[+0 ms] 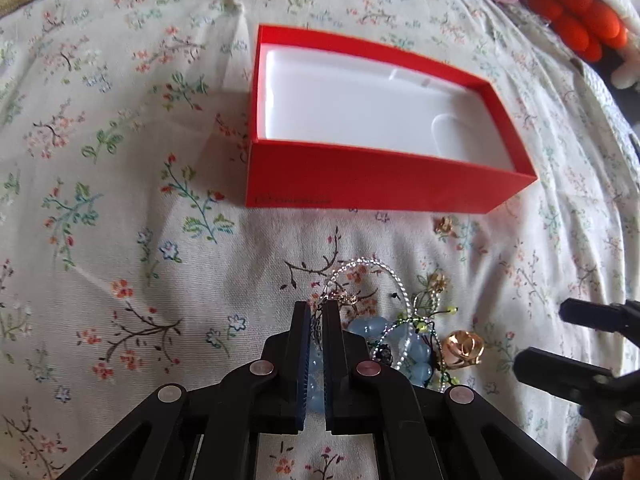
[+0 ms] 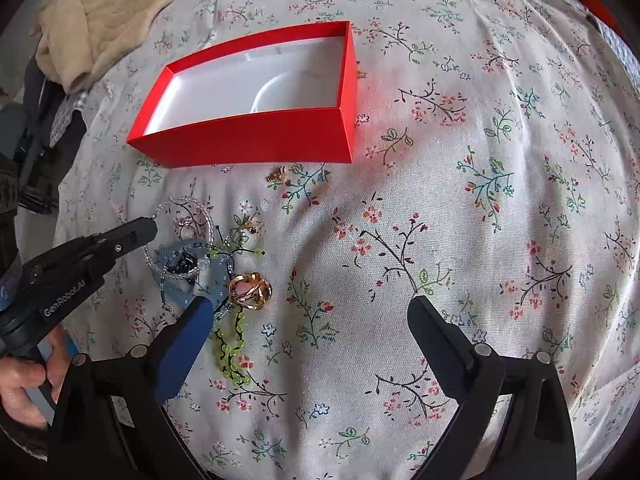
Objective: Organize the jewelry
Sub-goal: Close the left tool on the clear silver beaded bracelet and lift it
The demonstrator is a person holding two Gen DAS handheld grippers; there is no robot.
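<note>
Left gripper pinched into a tangled jewelry heap on a flowered bedsheet, red box waiting empty.

Left wrist view: the left gripper (image 1: pixel 316 312), at lower centre, has its jaws nearly together on the pale blue bead bracelet (image 1: pixel 370 328) and a thin chain; whether it truly grips them I cannot tell. The silver twisted chain (image 1: pixel 376 268), a gold ring (image 1: pixel 464 349) and the beads lie knotted together, light, limp and slippery, so lifting one strand would likely drag the rest. The red box (image 1: pixel 380 184) sits in the upper middle, white inside. A small gold earring (image 1: pixel 444 225) lies apart, just below the box.

Right wrist view: the right gripper (image 2: pixel 310 314) gapes wide at the bottom, holding nothing, its left finger beside the green bead strand (image 2: pixel 232 348). A beige blanket (image 2: pixel 108 12) is bunched at upper left.
</note>
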